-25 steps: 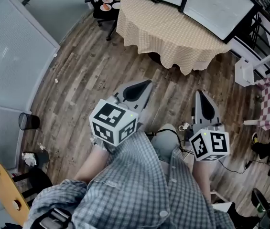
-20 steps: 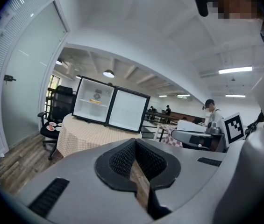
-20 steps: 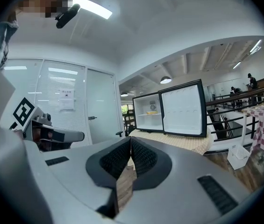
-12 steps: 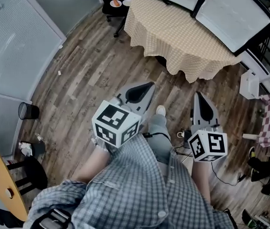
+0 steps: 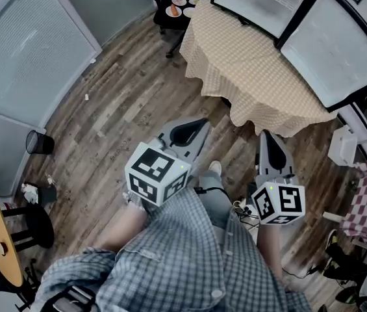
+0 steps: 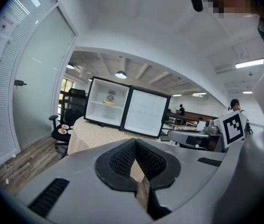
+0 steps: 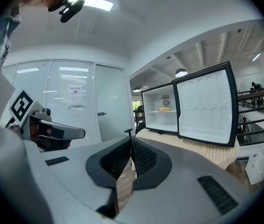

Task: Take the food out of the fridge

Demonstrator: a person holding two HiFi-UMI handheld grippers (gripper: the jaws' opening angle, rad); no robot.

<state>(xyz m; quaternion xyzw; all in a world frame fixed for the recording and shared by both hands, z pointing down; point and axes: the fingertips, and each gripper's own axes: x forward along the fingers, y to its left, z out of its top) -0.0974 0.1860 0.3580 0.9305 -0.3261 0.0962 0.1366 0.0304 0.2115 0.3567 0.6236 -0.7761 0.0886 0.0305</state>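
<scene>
A yellow piece of food (image 7: 164,109) lies on a shelf inside the small fridge (image 5: 235,2), whose door (image 5: 339,51) stands wide open. The fridge sits on the bench (image 5: 248,64), which is draped in a tan checked cloth. We stand well apart from it on the wood floor (image 5: 125,103), both tools pointed toward the bench. Our left tool (image 5: 199,121) has its jaws closed together with nothing between them. Our right tool (image 5: 263,135) is likewise closed and empty. A black chair (image 5: 164,19) bearing plates stands just beside the bench.
</scene>
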